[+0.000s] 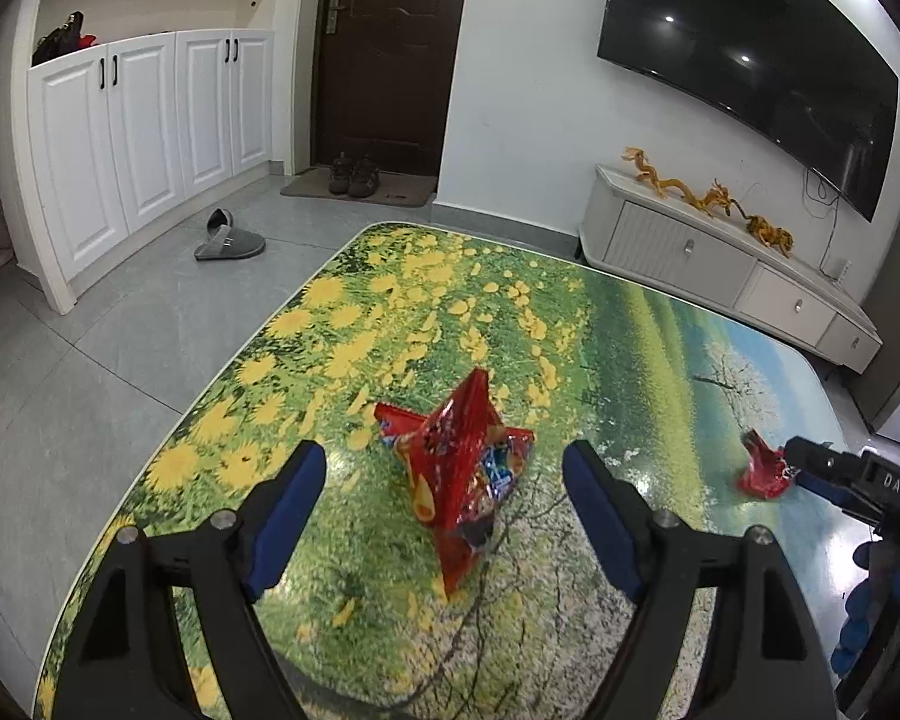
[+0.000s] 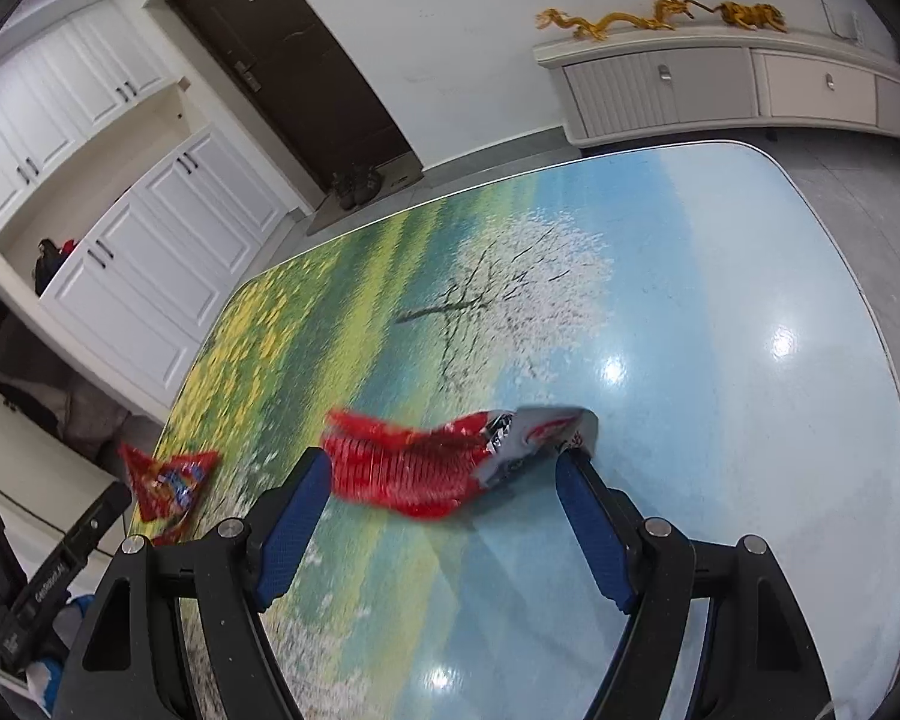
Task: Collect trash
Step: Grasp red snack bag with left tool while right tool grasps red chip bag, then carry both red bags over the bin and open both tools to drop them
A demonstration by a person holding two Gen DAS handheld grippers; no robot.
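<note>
Room: grey tiled floor (image 1: 120, 336); white panelled cabinets (image 1: 144, 132) at left; dark brown wooden door (image 1: 390, 42) beyond, with a pair of dark shoes (image 1: 354, 175) on a brown doormat (image 1: 402, 195).
Wall: large black curved television (image 1: 750, 60) mounted above a long, low white drawer unit (image 1: 720, 258).
Table: glossy rounded tabletop printed with yellow flowers, green meadow and blue sky (image 1: 450, 300); holds both pieces of trash.
Left gripper (image 1: 444, 480): black frame, blue padded fingers (image 1: 288, 504) spread wide, nothing held; hovering low over the flowered end of the table.
Right gripper (image 2: 444, 483): same build, blue pads (image 2: 594, 528) also spread wide, nothing clamped; right pad's tip just at the silver end of a wrapper, contact unclear.
Trash by left gripper: crumpled red snack bag with blue and yellow print (image 1: 456, 468), standing in a tent-like peak on the table, between and just ahead of the open left fingers, not touched.
Trash by right gripper: crumpled red foil wrapper with silver inner side (image 2: 450, 462), lying flat on the blue-green part of the table, across the gap ahead of the right fingertips; slightly blurred.
Floor: grey slipper (image 1: 228, 237) near the cabinets.
Drawer unit top: row of golden dragon figurines (image 1: 690, 192).
</note>
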